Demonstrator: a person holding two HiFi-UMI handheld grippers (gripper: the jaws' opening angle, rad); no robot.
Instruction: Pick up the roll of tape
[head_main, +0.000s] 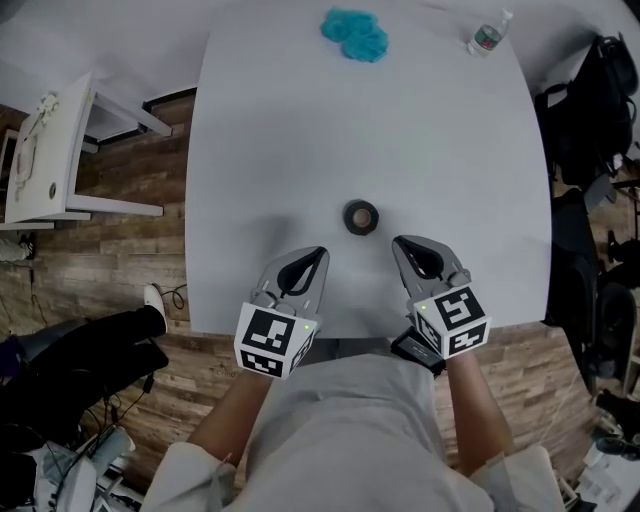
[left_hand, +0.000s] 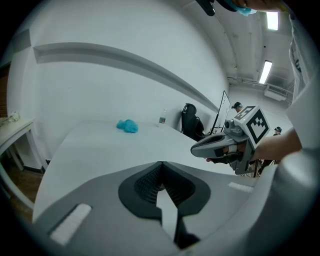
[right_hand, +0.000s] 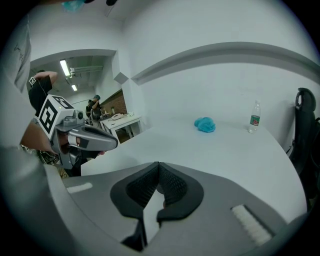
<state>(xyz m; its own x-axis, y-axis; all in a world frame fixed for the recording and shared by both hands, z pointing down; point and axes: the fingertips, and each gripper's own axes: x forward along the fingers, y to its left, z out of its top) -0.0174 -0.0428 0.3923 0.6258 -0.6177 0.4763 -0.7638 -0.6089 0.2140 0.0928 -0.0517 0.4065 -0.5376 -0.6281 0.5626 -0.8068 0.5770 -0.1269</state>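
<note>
A small dark roll of tape (head_main: 361, 217) lies flat on the white table (head_main: 300, 150), near the front edge. My left gripper (head_main: 323, 251) hovers just short of the roll and to its left, jaws shut and empty. On the roll's other side my right gripper (head_main: 397, 241) is also shut, holding nothing. Both point away from me toward the table's middle. In the left gripper view the left gripper (left_hand: 161, 165) has its jaws together, and the right gripper (left_hand: 220, 145) shows beside it. The right gripper view shows the right gripper (right_hand: 158, 164) shut. Neither gripper view shows the roll.
A blue cloth (head_main: 355, 34) and a water bottle (head_main: 488, 36) sit at the table's far edge. A white side table (head_main: 50, 150) stands to the left on the wooden floor. Dark bags and a chair (head_main: 590, 110) stand to the right. People stand in the background.
</note>
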